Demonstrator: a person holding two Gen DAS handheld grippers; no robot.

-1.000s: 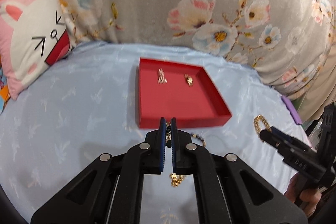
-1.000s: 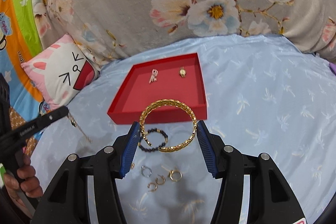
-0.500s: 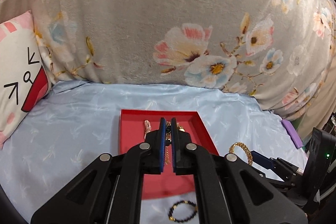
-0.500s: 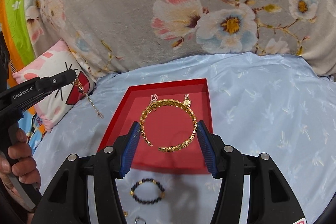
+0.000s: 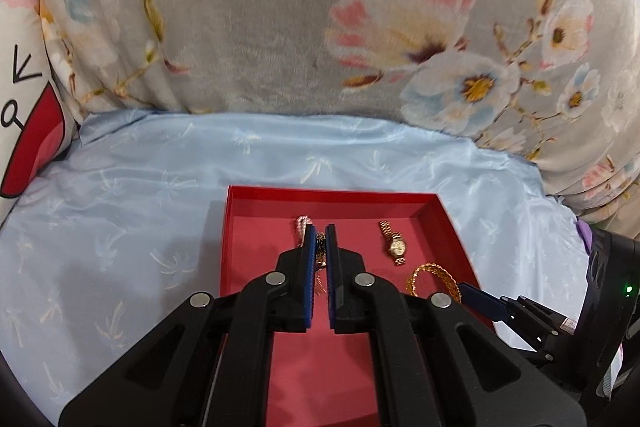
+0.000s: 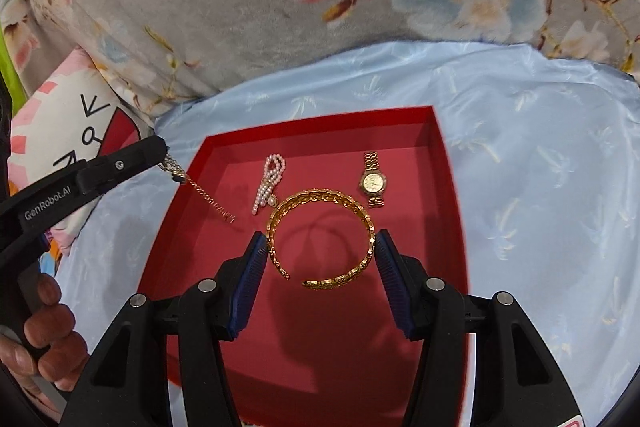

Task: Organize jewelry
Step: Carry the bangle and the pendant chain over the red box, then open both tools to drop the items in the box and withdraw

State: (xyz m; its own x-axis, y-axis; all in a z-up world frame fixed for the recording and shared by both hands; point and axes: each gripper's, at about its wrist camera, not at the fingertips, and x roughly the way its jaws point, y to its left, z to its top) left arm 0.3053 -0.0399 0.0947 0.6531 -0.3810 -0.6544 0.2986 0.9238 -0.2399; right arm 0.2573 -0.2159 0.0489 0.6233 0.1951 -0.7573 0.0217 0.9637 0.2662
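A red tray (image 6: pixel 452 187) lies on the blue sheet; it also shows in the left wrist view (image 5: pixel 248 223). In it lie a pearl piece (image 6: pixel 270 183) and a gold watch (image 6: pixel 373 183). My right gripper (image 6: pixel 320 251) is shut on a gold open bangle (image 6: pixel 320 197), held over the tray's middle. My left gripper (image 5: pixel 319 251) is shut on a thin gold chain (image 6: pixel 200 189) that hangs over the tray's left side. The watch (image 5: pixel 394 243) and bangle (image 5: pixel 434 273) show in the left wrist view.
A floral grey cushion (image 5: pixel 280 7) rises behind the tray. A white cat pillow (image 6: pixel 68 131) lies at the far left. The blue sheet (image 5: pixel 120 207) surrounds the tray. A purple object (image 5: pixel 585 233) lies at the right edge.
Both grippers have moved forward and down over the red tray with their pieces. The beaded bracelet and earrings on the sheet have dropped out of view.
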